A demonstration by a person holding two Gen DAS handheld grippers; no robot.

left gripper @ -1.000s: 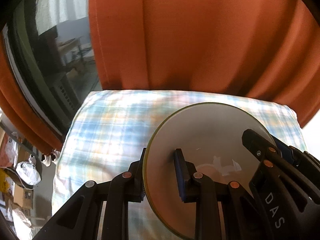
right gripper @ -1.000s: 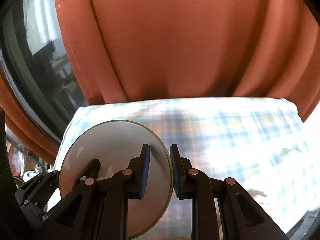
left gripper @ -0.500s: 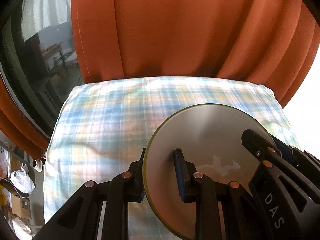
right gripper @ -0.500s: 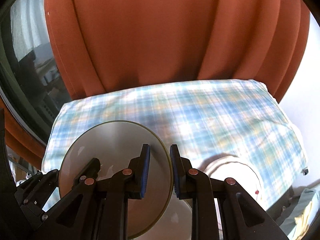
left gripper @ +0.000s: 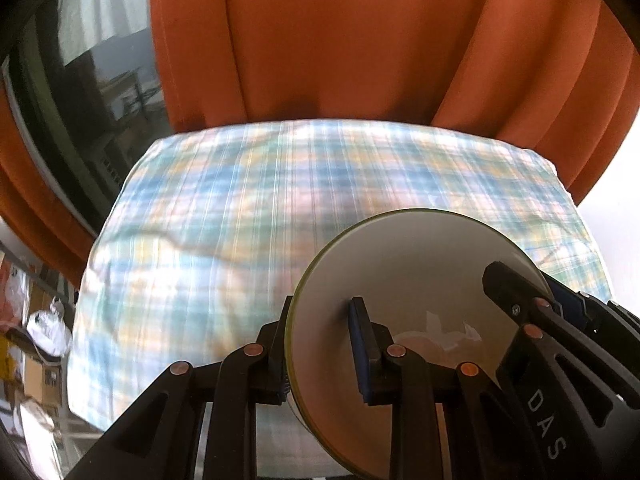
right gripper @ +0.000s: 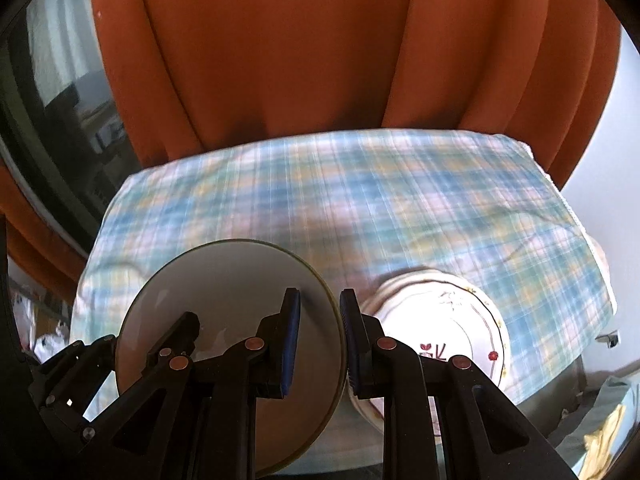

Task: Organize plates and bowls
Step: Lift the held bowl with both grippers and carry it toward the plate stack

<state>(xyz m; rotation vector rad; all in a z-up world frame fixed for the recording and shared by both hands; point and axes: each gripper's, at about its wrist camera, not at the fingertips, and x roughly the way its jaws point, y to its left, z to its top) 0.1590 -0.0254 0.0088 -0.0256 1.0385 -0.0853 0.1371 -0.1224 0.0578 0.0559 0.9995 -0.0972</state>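
A round grey-white plate (left gripper: 420,272) with a thin green rim hangs tilted above the table, held by both grippers at once. My left gripper (left gripper: 320,344) is shut on its left edge, one pad on each face. In the right wrist view the same plate (right gripper: 224,292) fills the lower left, and my right gripper (right gripper: 320,332) is shut on its right edge. Each gripper shows in the other's view: the right gripper (left gripper: 520,312) and the left gripper (right gripper: 172,344). A stack of white plates with a red and gold pattern (right gripper: 452,316) rests on the cloth to the right of the held plate.
The table is covered by a blue, yellow and white plaid cloth (left gripper: 220,220) (right gripper: 400,200). An orange curtain (left gripper: 340,40) hangs right behind it, with a dark window (left gripper: 100,80) on the left. Boxes and clutter (left gripper: 36,320) sit on the floor at the left.
Both grippers have carried the plate to the right across the table. The stack of patterned plates has come into the right wrist view. The grip on the plate is unchanged.
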